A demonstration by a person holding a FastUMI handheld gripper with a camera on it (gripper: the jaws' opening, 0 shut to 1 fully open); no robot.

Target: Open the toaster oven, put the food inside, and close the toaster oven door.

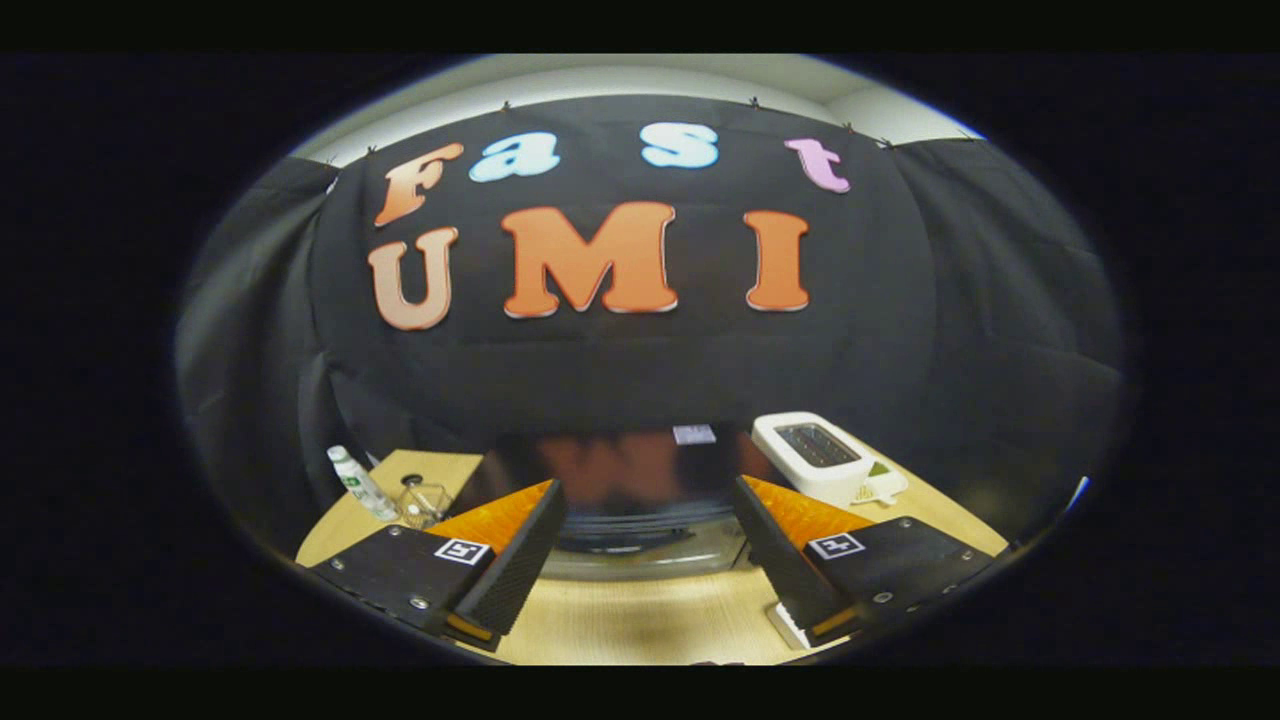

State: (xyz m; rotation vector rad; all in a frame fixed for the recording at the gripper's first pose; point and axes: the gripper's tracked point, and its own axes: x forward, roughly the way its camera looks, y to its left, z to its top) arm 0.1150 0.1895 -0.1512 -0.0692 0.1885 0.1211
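The toaster oven [640,480] stands on the wooden table [640,620] just beyond my fingers, seen from above and in front; its glossy dark top mirrors the wall and its door handle [625,545] runs along the front, the door looking closed. My gripper [648,505] is open, its fingers spread wide on either side of the oven's front with nothing between them. A small whitish thing [790,625] lies on the table beside the right finger; I cannot tell whether it is the food.
A white pop-up toaster [812,455] stands at the right of the oven, with a small pale item with green [880,485] next to it. At the left stand a white bottle [362,485] and a clear glass container [422,500]. Black cloth walls close the back.
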